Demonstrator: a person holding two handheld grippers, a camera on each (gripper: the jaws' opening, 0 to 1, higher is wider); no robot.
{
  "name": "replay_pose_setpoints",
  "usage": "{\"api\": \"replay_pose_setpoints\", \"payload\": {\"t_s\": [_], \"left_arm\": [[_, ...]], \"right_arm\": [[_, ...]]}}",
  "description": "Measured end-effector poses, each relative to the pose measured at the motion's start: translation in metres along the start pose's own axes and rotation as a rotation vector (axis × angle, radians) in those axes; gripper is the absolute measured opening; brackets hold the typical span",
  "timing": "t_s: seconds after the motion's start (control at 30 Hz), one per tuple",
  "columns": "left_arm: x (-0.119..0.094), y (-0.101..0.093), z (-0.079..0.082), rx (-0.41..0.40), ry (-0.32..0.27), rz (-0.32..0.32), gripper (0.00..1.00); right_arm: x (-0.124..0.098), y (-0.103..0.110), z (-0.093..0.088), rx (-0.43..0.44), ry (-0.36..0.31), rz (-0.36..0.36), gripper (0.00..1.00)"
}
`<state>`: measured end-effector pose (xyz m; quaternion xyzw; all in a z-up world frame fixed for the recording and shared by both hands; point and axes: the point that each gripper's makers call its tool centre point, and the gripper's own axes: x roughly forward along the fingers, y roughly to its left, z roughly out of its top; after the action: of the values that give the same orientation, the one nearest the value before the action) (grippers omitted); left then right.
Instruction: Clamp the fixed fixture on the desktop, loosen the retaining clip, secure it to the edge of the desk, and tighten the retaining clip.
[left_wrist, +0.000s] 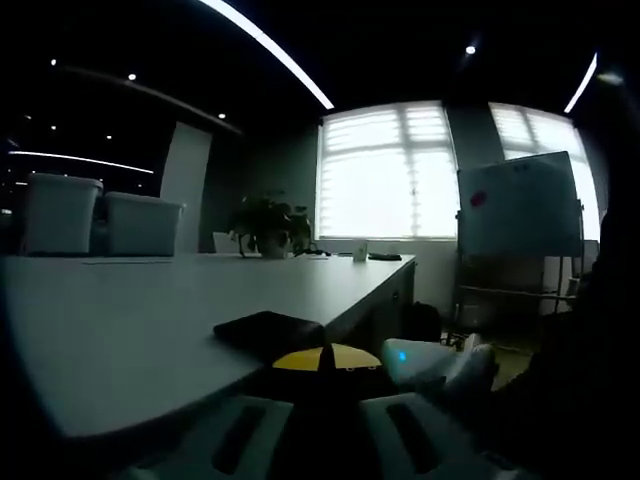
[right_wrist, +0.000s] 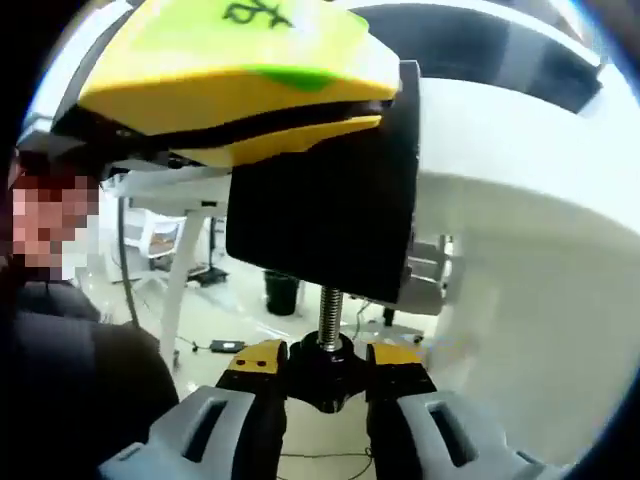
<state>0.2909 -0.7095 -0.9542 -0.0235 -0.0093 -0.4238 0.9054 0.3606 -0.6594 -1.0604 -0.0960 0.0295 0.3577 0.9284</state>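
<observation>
Right gripper (right_wrist: 328, 400): two grey jaws rise from the bottom of the right gripper view, yellow-tipped, closed in on one black knob (right_wrist: 328, 380) at the foot of one threaded screw (right_wrist: 330, 315). The screw runs up into the black clamp body (right_wrist: 320, 210), which sits under the white desk edge (right_wrist: 520, 130). One yellow gripper (right_wrist: 230, 70) crosses the top of this view from the left and lies just above the clamp; its own jaw gap is not readable here. Beyond, under the desk, open floor with one dark bin (right_wrist: 282, 292), white desk legs (right_wrist: 180, 290) and cables; one seated person at far left. Left gripper (left_wrist: 325, 425): two pale jaws at the bottom of the left gripper view, a dark gap between them; whether they pinch anything I cannot tell. Just ahead, one yellow piece (left_wrist: 327, 358) at the desk's near edge, and one flat black pad (left_wrist: 268, 330) lying on the desk top (left_wrist: 120, 320). One pale object with a blue light (left_wrist: 425, 362) just right of the edge. The desk surface runs broad and bare toward the far end. Far: two white bins (left_wrist: 95, 213), one potted plant (left_wrist: 268, 225), one whiteboard (left_wrist: 520, 205), two bright windows (left_wrist: 385, 170)
</observation>
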Motion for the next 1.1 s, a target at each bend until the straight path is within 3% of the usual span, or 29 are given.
{"api": "replay_pose_setpoints", "payload": {"t_s": [0.3,0.4,0.43,0.57,0.67,0.77,0.8,0.87,1.0,1.1], "left_arm": [[0.000,0.001,0.000,-0.005,0.002,-0.003,0.01],[0.000,0.003,0.000,-0.002,0.006,0.001,0.01],[0.000,0.003,0.000,-0.003,0.007,0.002,0.01],[0.000,0.007,-0.001,-0.007,0.002,0.000,0.01],[0.000,0.009,-0.001,-0.010,0.002,0.001,0.01],[0.000,0.010,-0.001,-0.002,0.009,0.000,0.01],[0.000,0.008,-0.001,0.001,0.010,-0.001,0.01],[0.000,0.007,-0.002,0.004,0.011,0.002,0.01],[0.000,0.007,-0.001,0.006,0.013,0.008,0.01],[0.000,0.005,-0.001,0.014,0.013,0.007,0.01]], "right_arm": [[-0.001,0.019,0.002,-0.052,-0.026,0.344,0.28],[-0.001,0.021,0.003,-0.063,-0.025,0.379,0.29],[0.000,0.021,0.002,-0.102,-0.030,0.392,0.29],[0.001,0.022,0.001,-0.095,-0.026,0.393,0.29],[0.001,0.018,-0.001,-0.053,0.013,0.300,0.29],[-0.001,0.009,0.004,0.014,-0.002,0.179,0.30],[-0.002,0.007,0.005,-0.019,-0.004,0.136,0.31],[-0.005,0.004,0.007,0.007,-0.008,0.054,0.32],[-0.010,-0.002,-0.001,0.064,0.015,-0.121,0.35],[-0.014,-0.004,0.000,0.091,-0.011,-0.229,0.35]]}}
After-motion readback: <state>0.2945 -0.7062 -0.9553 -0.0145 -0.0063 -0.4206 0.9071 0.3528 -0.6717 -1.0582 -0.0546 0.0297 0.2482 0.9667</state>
